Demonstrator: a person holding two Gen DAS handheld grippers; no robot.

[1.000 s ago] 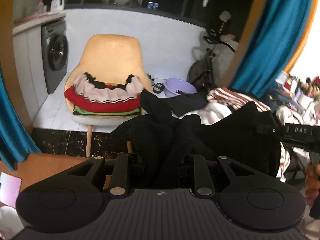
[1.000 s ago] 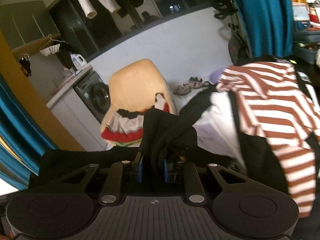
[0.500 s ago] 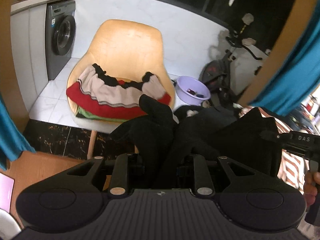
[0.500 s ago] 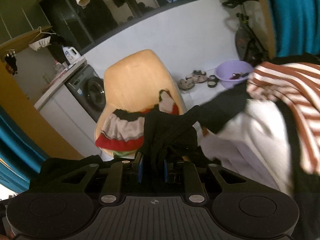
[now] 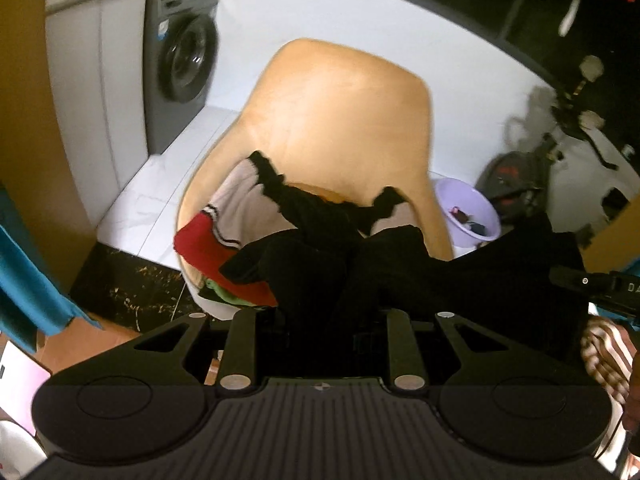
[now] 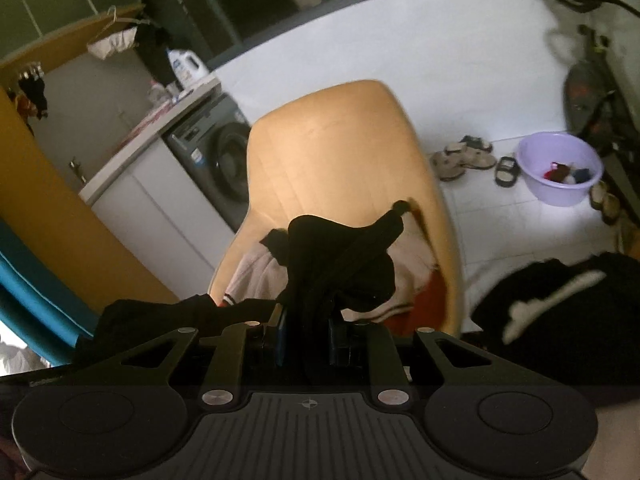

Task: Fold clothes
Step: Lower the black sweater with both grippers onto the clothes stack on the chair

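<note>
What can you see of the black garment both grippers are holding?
The black garment is soft, matte, plain dark fabric, bunched and creased. The left gripper and right gripper each pinch a wad of it, and it spans between them. It hangs in front of the tan chair, above the folded clothes on the seat. Its type cannot be told.

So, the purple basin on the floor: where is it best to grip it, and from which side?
Grip the purple basin by its rim, coming from above. It stands upright and open, its thin lip is exposed all around, and small items lie inside, so a side pinch on the rounded wall would probably slip.
</note>
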